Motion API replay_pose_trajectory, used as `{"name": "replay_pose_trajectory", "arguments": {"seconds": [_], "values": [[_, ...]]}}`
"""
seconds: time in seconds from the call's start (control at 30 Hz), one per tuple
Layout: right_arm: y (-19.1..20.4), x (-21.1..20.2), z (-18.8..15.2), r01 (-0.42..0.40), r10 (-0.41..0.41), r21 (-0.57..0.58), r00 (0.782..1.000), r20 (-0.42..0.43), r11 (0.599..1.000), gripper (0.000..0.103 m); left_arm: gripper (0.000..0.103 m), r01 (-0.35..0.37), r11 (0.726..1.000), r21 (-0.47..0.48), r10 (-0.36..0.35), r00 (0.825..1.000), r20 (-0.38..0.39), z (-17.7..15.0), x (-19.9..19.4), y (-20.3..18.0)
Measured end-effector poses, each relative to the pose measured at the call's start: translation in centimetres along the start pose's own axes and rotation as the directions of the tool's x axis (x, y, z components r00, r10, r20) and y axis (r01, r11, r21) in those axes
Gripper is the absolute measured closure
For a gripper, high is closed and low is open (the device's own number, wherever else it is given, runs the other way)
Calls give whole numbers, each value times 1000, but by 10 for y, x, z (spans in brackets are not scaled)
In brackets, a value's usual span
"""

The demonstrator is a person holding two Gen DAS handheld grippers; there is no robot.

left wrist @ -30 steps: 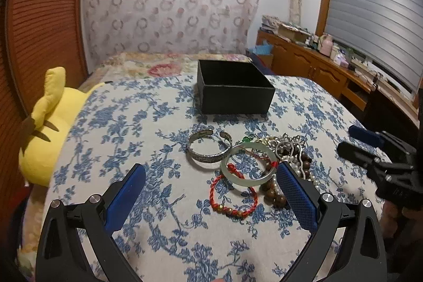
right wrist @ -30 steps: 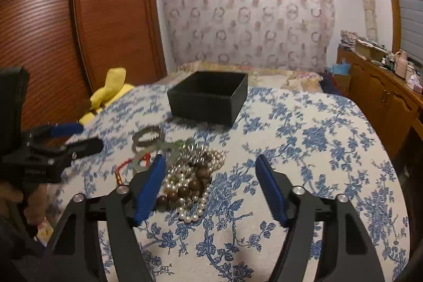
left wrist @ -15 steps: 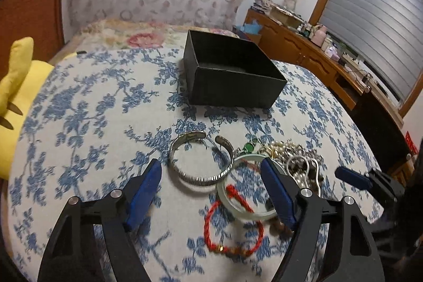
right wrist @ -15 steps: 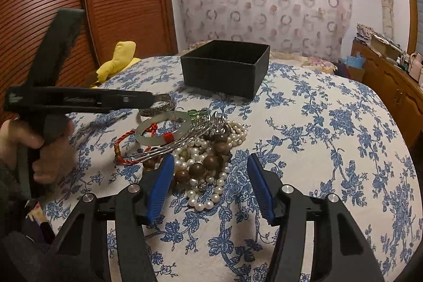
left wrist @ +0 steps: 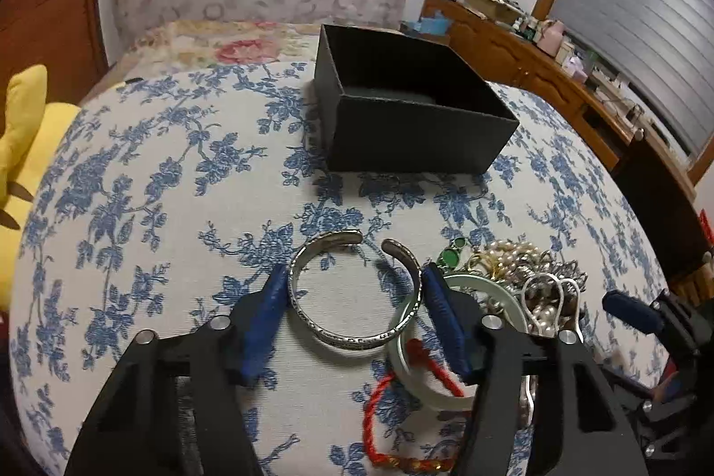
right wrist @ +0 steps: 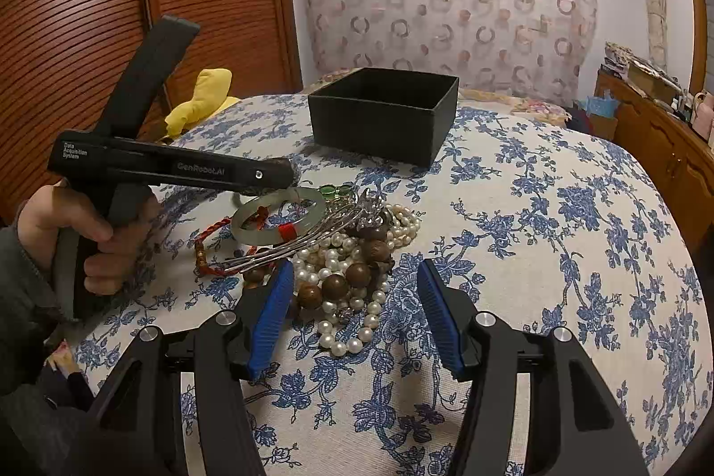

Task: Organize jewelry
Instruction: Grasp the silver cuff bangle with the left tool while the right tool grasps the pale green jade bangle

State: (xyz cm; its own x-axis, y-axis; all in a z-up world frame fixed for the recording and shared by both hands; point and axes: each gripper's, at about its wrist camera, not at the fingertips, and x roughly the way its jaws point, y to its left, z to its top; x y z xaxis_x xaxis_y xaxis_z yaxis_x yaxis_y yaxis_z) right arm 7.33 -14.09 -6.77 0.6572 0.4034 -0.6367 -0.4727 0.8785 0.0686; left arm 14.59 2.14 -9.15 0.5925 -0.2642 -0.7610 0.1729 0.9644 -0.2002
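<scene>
We have the silver cuff bracelet (left wrist: pixel 352 293) lying flat on the flowered cloth of the desk (left wrist: pixel 147 181), and our left hand-held gripper (left wrist: pixel 354 293) straddles it: one blue pad sits against its left rim, the other against its right rim, so the jaws, which have just been closing, look to be pinching it across its width. The cuff's open gap faces away from us, toward the black box (left wrist: pixel 410 119), which stands straight ahead beyond the bracelet, open side up. So we judge the coming move a lift and a short carry forward along the line the gripper already points. The cuff's near right edge overlaps the pale jade bangle (left wrist: pixel 419 360) and lies near the red cord bracelet (left wrist: pixel 401 400), which may drag. Our right hand-held gripper (right wrist: pixel 352 293) hangs unclenched over the pearl and wooden bead heap (right wrist: pixel 352 266), grasping nothing, farther from the cuff.
</scene>
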Motion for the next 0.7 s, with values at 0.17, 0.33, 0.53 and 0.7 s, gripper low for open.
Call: {"name": "replay_pose_trajectory", "arguments": {"seconds": [0.17,0.33,0.53,0.7], "values": [[2,0,4,-14,14,-10,1000,-1,1000,43,45,8,1000,-8,-8,1000,3,-4,-6,10],[12,0,18,-63,63,-58,998,9,996,49,45,-2,1000,-25,2,1000,29,-9,-18,20],[33,18,33,-134,129,-127,991,-44,983,57,45,-19,1000,-20,21,997,73,-17,-37,23],[53,39,42,-205,188,-173,976,-113,963,63,45,-36,999,-29,39,994,104,-21,-52,30]]}}
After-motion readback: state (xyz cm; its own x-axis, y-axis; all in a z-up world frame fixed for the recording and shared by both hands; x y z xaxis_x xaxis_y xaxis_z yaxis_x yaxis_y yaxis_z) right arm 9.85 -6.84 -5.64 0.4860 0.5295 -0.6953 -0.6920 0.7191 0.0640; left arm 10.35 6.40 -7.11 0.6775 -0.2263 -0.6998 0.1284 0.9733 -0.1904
